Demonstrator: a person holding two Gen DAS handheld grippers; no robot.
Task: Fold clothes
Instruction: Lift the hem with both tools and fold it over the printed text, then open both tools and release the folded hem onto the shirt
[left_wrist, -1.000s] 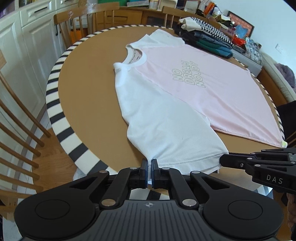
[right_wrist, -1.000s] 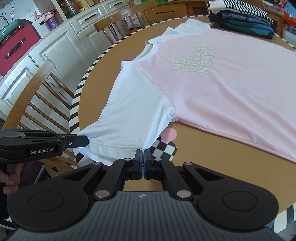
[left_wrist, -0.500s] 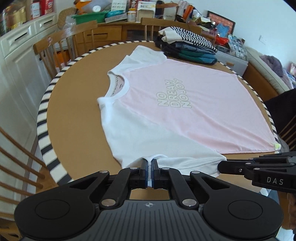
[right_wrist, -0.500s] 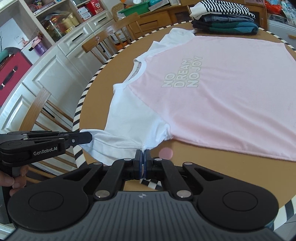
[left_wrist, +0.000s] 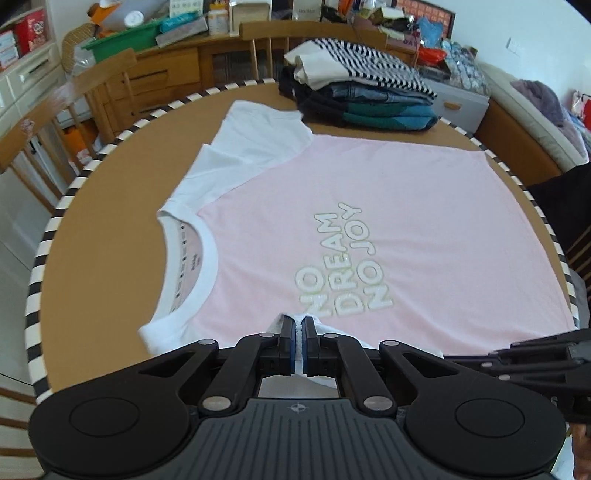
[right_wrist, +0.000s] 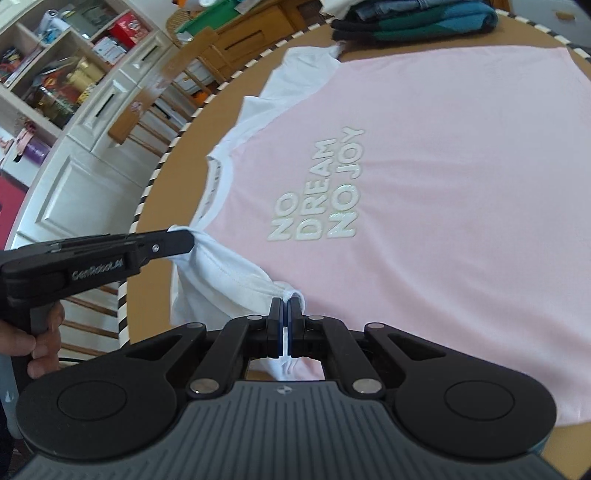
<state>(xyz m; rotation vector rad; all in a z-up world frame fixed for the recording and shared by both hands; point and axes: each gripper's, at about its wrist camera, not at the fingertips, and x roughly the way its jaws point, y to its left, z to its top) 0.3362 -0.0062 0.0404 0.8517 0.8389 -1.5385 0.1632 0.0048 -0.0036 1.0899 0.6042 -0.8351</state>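
Left wrist view: left gripper (left_wrist: 298, 320) jaws pinched together on white sleeve (right_wrist: 225, 273) fabric, now carried inward over pink t-shirt (left_wrist: 388, 206), just short of "NO DREAM NO JOY" print (left_wrist: 341, 264); a second ago same sleeve lay spread flat toward table (left_wrist: 110, 206) edge. Right gripper (right_wrist: 284, 303) likewise clamped on sleeve hem, lifted over shirt body. Sleeve hangs bunched between both grippers. Shirt lies flat, centred on round striped-rim table. Collar (left_wrist: 207, 266) now close by left. Folded clothes stack (left_wrist: 364, 96) at far edge, unchanged.
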